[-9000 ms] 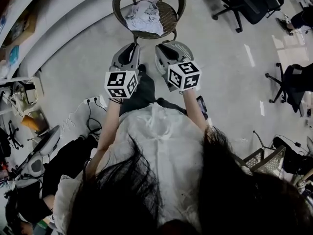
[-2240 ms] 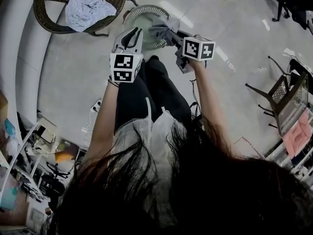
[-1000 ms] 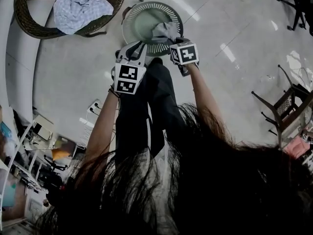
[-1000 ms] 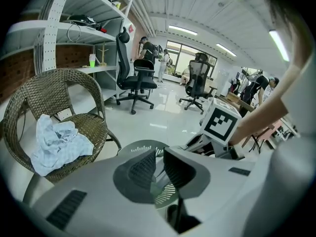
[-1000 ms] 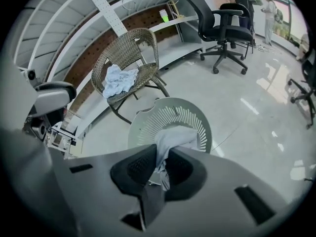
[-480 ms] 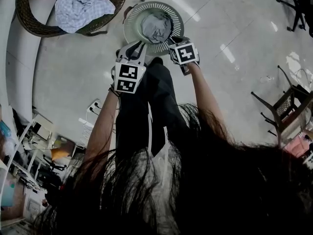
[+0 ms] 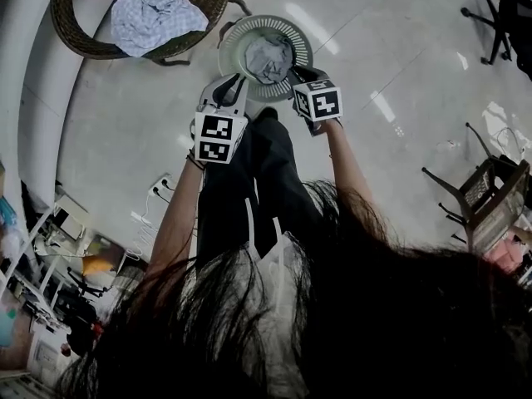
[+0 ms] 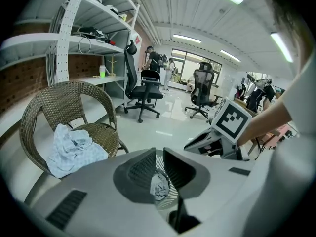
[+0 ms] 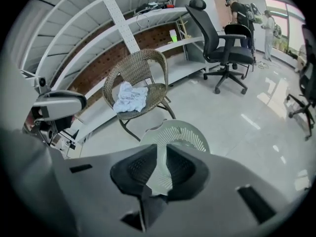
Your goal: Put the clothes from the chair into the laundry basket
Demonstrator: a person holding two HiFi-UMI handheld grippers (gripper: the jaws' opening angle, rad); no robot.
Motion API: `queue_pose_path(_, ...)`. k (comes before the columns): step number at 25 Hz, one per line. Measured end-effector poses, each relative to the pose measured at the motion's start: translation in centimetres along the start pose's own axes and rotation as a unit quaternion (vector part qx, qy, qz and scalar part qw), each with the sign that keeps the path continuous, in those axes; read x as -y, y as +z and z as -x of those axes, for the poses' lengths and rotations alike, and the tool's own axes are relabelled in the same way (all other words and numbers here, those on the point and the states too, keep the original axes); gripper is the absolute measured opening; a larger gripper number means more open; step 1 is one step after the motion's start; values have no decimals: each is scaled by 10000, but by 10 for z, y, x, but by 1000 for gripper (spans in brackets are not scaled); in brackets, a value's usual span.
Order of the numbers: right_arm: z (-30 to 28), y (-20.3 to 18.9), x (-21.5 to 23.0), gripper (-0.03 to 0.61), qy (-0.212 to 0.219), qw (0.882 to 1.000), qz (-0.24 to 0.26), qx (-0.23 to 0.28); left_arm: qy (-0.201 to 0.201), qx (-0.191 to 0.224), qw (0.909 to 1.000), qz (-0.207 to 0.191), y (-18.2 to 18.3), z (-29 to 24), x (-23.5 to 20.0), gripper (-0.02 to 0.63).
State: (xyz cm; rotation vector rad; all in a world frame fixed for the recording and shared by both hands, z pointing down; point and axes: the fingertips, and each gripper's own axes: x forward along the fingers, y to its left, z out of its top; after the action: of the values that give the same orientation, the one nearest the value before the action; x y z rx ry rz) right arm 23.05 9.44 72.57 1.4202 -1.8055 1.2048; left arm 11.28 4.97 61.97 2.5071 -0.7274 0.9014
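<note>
Laundry basket [image 7: 266, 22] under down-tilted left gripper [image 7: 236, 78] and right gripper [image 7: 298, 72], jaws closed, empty.

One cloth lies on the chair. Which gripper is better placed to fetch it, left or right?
Left, probably. In the head view the left gripper is toward the chair, nearer the cloth; the right gripper is farther, by the laundry basket. Both are empty.

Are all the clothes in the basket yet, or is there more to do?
Partly done. One grey garment already lies inside the laundry basket. Nothing is in hand: the left hand-held gripper and right hand-held gripper hang empty above the basket. Left to do: the pale crumpled clothes on the wicker chair need to go in too.
</note>
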Motion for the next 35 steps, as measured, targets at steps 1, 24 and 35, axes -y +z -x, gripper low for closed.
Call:
queue_pose_path(1, 5, 6, -3, 48, 30, 9999, -8, 99, 35, 51, 10000, 18, 4, 5, -1, 61)
queue_pose_path(24, 91, 132, -128, 48, 512, 9905, 352, 1225, 974, 773, 9902, 639, 43, 137, -79, 61)
queue_pose_path(35, 65, 212, -206, 48, 801, 9862, 475, 1367, 1355, 911, 9832, 811, 48, 180, -182, 61)
